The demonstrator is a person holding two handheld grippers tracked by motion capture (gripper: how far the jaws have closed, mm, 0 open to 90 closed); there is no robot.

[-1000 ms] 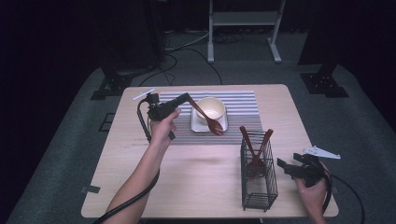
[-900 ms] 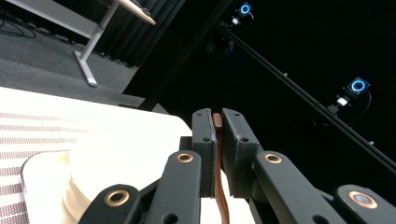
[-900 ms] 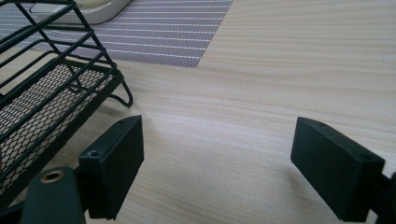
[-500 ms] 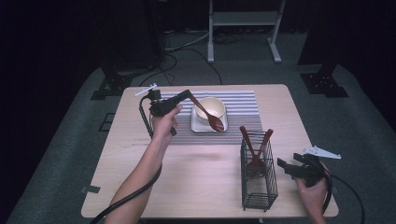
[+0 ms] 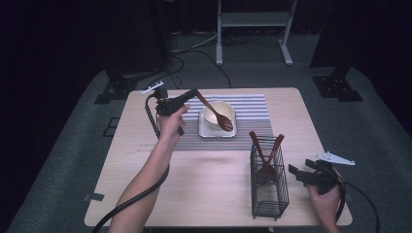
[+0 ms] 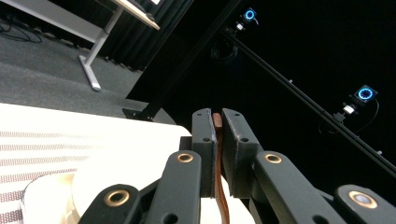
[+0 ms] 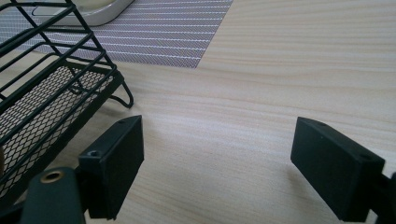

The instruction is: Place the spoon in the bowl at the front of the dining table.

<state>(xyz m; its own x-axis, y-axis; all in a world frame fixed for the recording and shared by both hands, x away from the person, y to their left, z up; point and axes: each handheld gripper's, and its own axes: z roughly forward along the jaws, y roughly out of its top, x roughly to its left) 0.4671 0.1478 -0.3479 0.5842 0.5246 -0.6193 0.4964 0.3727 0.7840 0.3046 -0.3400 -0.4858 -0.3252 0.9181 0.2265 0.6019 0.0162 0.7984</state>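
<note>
My left gripper (image 5: 193, 93) is shut on the handle of a dark red-brown wooden spoon (image 5: 217, 114). The spoon slants down to the right, its bowl hanging over the cream bowl (image 5: 213, 112) on a pale square plate (image 5: 204, 131). In the left gripper view the thin brown spoon handle (image 6: 218, 140) is pinched between the jaws. A black wire basket (image 5: 268, 187) at the front right holds two more red-brown utensils (image 5: 266, 155). My right gripper (image 5: 294, 174) rests open just right of the basket, low over bare wood, nothing between its jaws.
A grey striped placemat (image 5: 252, 104) lies under the plate at the table's back middle. In the right gripper view the basket's corner (image 7: 56, 98) sits close on the left and the placemat (image 7: 154, 32) lies ahead. Cables trail from both grippers.
My left gripper has lifted and drawn back a little to the left, taking the spoon with it; the spoon's bowl has risen over the cream bowl. The right gripper has stayed still.
</note>
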